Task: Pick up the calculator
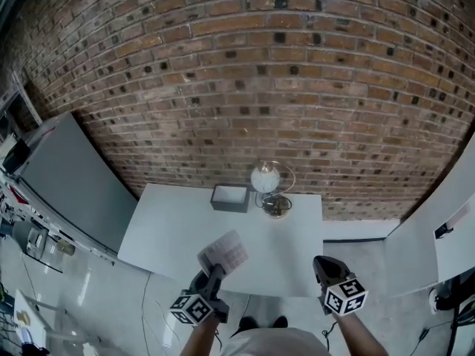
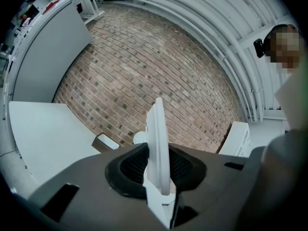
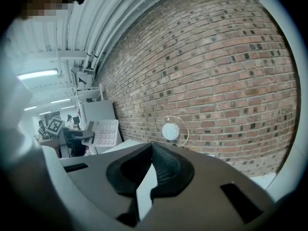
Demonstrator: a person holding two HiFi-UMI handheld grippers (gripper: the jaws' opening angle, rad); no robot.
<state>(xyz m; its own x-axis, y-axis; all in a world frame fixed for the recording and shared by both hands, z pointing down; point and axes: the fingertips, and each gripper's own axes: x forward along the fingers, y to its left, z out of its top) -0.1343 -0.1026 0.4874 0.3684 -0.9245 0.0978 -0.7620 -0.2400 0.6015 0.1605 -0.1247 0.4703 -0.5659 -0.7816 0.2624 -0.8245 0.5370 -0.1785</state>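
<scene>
Calculator (image 1: 225, 253): white, held clear above white tabletop (image 1: 167, 228), lower edge pinched in left tool (image 1: 214, 274). Right tool (image 1: 323, 264): tips pressed together, empty, at tabletop's near edge.

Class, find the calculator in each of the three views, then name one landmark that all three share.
Head view: the calculator is low, left of centre, held by the left gripper.
Left gripper view: centre, seen edge-on, clamped between the jaws.
Right gripper view: left of centre, keys showing.
Shared landmark: the white globe in front of the brick wall.
</scene>
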